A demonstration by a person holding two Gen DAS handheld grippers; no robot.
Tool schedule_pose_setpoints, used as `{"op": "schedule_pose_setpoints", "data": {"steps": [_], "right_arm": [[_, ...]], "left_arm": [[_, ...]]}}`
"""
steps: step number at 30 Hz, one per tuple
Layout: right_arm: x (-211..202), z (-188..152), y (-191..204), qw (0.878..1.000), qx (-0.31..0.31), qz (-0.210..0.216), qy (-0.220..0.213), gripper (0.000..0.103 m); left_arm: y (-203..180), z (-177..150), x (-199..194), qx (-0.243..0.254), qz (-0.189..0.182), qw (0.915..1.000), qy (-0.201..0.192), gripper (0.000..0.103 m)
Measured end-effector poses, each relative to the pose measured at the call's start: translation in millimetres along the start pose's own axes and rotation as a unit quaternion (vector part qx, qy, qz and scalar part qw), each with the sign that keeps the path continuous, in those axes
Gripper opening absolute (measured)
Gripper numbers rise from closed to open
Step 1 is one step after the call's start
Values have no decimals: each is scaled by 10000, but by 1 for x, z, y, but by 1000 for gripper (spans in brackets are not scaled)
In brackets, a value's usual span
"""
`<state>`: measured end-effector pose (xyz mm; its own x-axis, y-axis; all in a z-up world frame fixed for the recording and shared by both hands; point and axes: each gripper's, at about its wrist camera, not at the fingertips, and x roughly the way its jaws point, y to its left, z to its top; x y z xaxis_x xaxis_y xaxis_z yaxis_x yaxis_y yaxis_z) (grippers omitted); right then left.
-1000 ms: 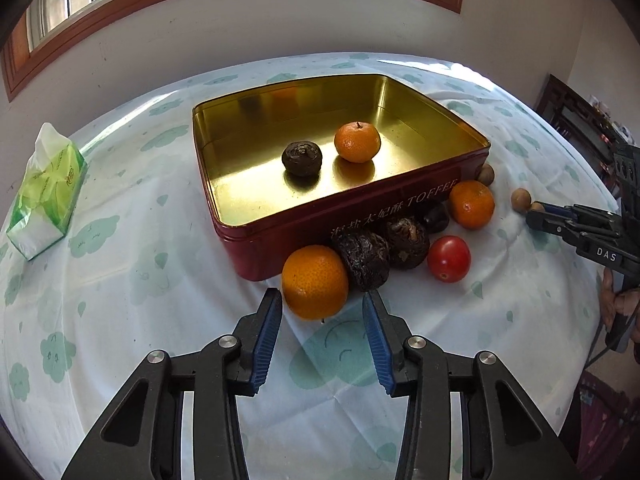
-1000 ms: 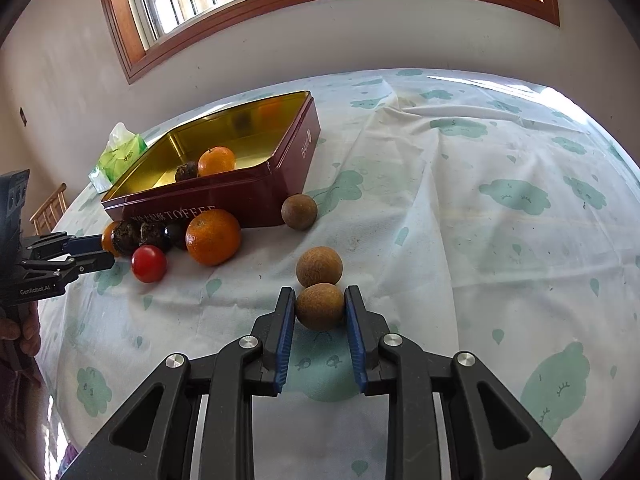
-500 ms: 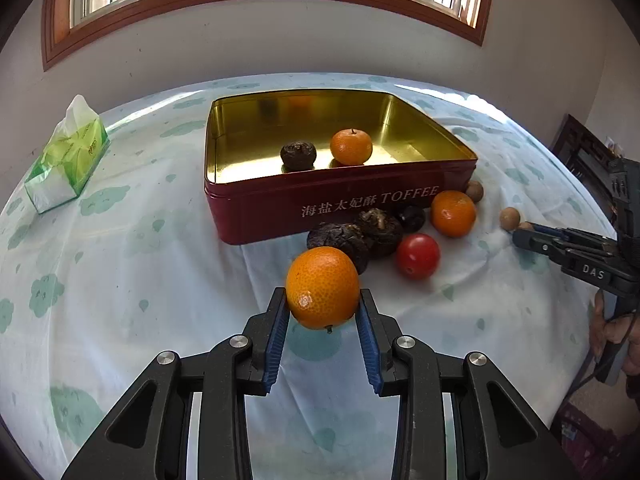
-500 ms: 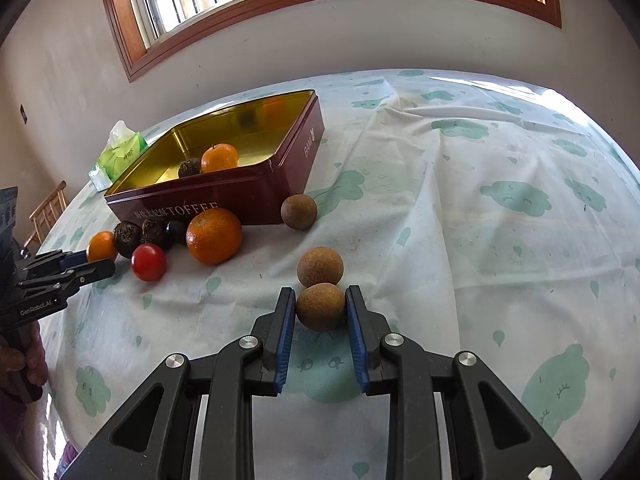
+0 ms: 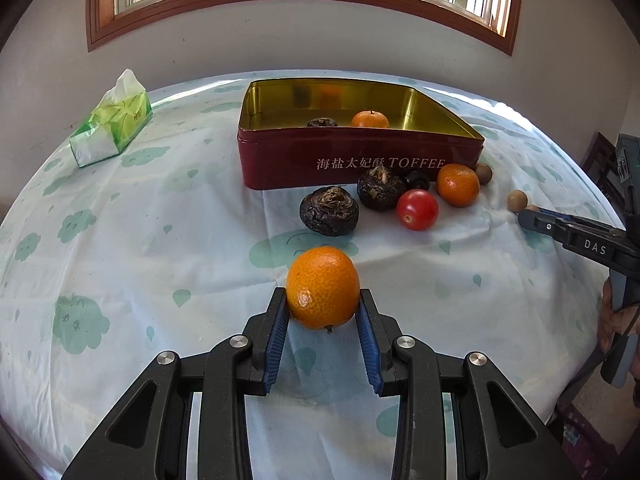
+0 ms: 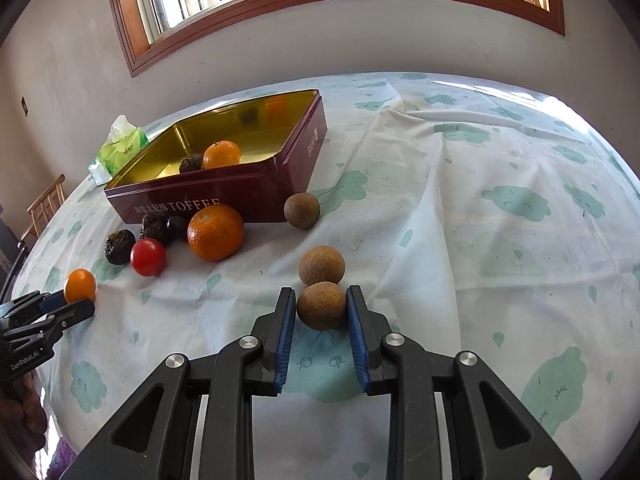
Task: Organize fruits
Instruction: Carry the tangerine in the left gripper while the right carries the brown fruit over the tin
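Note:
My left gripper [image 5: 323, 308] is shut on an orange [image 5: 322, 286] and holds it above the cloth, in front of the red toffee tin [image 5: 352, 160]. The tin holds a small orange [image 5: 370, 119] and a dark wrinkled fruit [image 5: 322, 122]. Before the tin lie two dark fruits [image 5: 329, 210], a red tomato [image 5: 417, 209] and another orange [image 5: 457, 184]. My right gripper [image 6: 321, 307] is shut on a brown round fruit [image 6: 321, 305] resting at table level, with a second brown fruit [image 6: 321, 265] just beyond. The left gripper also shows in the right wrist view [image 6: 72, 306].
A green tissue pack [image 5: 112, 122] lies at the far left of the round table [image 5: 120, 240]. A third brown fruit [image 6: 302, 210] sits by the tin's corner. A wooden chair [image 6: 44, 204] stands past the left edge. The wall and window are behind.
My left gripper closed on the orange, lifted it and pulled back from the tin. My right gripper stayed shut on the brown fruit.

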<state>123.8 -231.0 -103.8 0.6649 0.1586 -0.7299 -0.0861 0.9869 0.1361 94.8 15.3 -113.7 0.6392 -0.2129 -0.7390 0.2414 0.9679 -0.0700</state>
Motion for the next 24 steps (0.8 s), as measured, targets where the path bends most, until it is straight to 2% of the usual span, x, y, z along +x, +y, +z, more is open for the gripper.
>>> {"op": "schedule_pose_setpoints", "data": {"steps": [7,24], "right_arm": [[0,0,1,10000,-39,-17,-1,26],[1,0,2,10000,-72,-33,-3,26]], "left_arm": [[-4,-1,1,110,185,9997,-65,35],[-3,0,2,90,221,9996,-161,35]]}}
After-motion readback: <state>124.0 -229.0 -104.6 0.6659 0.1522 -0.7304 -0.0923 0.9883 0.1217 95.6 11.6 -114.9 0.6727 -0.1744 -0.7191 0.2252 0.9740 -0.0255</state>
